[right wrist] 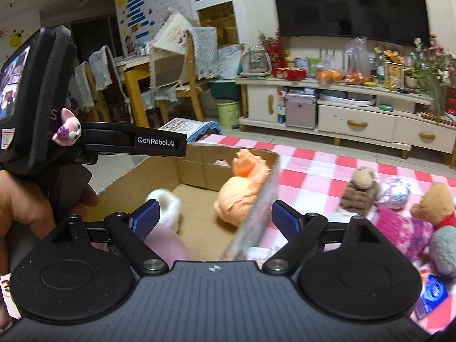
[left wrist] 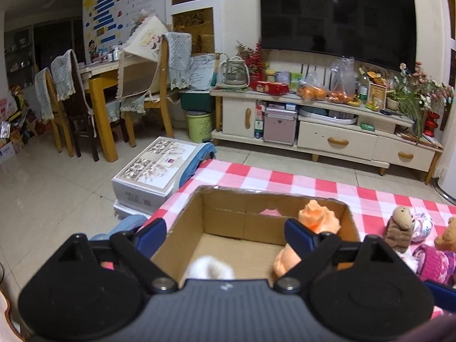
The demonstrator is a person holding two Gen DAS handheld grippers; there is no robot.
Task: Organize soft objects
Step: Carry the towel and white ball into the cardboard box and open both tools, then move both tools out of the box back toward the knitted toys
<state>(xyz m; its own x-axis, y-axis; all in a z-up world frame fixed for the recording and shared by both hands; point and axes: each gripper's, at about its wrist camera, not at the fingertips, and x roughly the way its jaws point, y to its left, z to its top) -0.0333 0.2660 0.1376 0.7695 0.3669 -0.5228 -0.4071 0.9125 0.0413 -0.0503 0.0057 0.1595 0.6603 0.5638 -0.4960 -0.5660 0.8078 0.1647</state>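
The table point(left wrist: 299, 179), under a red and white checked cloth, fills the near ground in both views, with tiled floor beyond it up to the TV stand point(left wrist: 327, 131). The box point(left wrist: 242, 216), open cardboard, sits at the table's left end, its left wall close to the table edge; a white carton point(left wrist: 154, 171) stands on the floor just past that corner.

Only the right wrist view shows the left gripper's body from the side, the hand point(right wrist: 25, 205) holding it, and a pink soft thing point(right wrist: 168, 242) low in the box's near corner. It also shows the box's right wall blurred, running between the box's inside and the toys on the cloth. The left wrist view alone shows the box's far wall whole, with a notch torn in its top edge.

Inside the box lie an orange toy point(right wrist: 242, 188) against the right wall and a white toy point(right wrist: 168, 202) near the front; most of the box floor is bare. Right of the box, on the cloth, a brown toy point(right wrist: 360, 191), a patterned ball point(right wrist: 397, 192), a bear point(right wrist: 436, 202) and a pink knit point(right wrist: 404, 228) crowd together, touching.

The left gripper point(left wrist: 225, 233) has its jaws spread wide over the box, nothing between them. The right gripper point(right wrist: 213, 216) is likewise wide open and empty, straddling the box's right wall
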